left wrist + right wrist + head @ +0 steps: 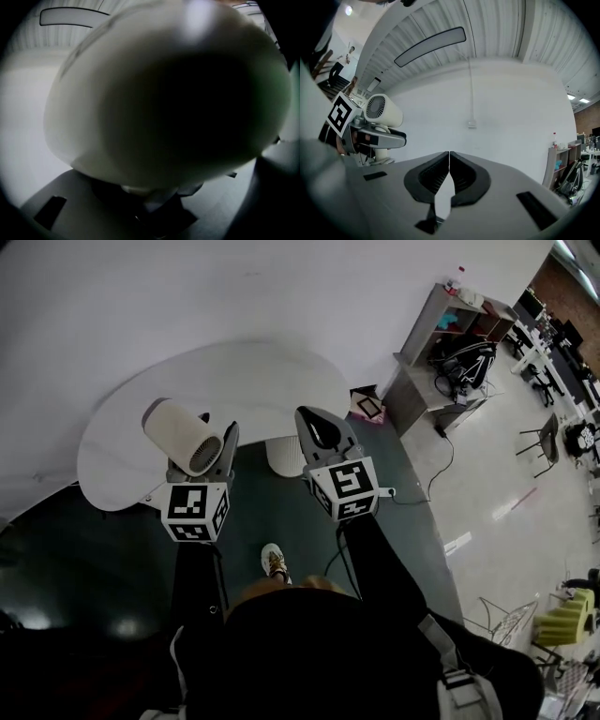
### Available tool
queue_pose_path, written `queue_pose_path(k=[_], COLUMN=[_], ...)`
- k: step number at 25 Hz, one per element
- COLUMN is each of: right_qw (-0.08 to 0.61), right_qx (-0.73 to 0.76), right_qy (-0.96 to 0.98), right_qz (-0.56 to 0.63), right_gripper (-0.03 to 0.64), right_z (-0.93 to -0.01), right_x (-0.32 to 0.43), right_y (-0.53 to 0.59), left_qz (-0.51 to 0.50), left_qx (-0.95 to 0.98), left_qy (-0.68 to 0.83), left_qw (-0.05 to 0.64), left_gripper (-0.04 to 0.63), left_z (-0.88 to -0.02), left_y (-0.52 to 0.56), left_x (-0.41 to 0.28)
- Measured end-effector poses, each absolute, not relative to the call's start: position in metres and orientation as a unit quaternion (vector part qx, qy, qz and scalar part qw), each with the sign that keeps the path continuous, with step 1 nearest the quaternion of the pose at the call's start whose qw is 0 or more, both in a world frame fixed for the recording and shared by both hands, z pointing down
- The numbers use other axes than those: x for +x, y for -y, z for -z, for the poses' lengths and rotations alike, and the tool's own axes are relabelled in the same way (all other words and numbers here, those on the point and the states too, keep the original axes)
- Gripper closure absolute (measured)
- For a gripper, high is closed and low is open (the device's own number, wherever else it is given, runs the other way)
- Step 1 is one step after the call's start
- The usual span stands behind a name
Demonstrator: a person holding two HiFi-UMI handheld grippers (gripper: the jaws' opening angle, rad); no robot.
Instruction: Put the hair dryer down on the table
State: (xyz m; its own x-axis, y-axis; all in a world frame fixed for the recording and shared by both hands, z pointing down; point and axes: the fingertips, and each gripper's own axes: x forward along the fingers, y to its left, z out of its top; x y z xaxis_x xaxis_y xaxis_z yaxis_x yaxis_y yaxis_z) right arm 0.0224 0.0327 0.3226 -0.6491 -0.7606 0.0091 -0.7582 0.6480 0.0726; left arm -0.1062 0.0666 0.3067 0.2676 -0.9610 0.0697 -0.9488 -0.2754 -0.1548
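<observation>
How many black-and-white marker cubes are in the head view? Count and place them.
2. One black-and-white marker cube on the left gripper, which holds the cream hair dryer; the other on the right gripper.

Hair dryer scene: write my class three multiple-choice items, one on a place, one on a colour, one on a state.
1. Where is the hair dryer? A on the floor; B in the left gripper; C on a chair.
2. What colour is its body? A cream-white; B red; C black.
3. What state is the right gripper in? A jaws wide apart; B shut on a cable; C shut, empty.
Answers: 1 B, those jaws clamp its handle; 2 A, pale all over; 3 C, pads meet, nothing between.
</observation>
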Motion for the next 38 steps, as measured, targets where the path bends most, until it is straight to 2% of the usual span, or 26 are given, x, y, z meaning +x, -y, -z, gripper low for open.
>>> queue_pose_path(k=[9, 38], right_qw=[0.025, 0.026], right_qx=[0.436, 0.449], right_qy=[0.899, 0.892], right_qz=[0.035, 0.037], right_gripper=[0.589, 0.589], right_z=[-0.323, -0.328], right_x=[-0.013, -0.043], right_y=[0.010, 0.087], left_qz=[0.073, 0.075], left_qx=[-0.814, -0.822], left_qy=[-0.574, -0.564], left_qw=[0.045, 0.034], left_gripper=[0.383, 0.383], left_z=[-0.308, -0.329], left_y=[-0.015, 0.041], left_x=[-0.134, -0.166])
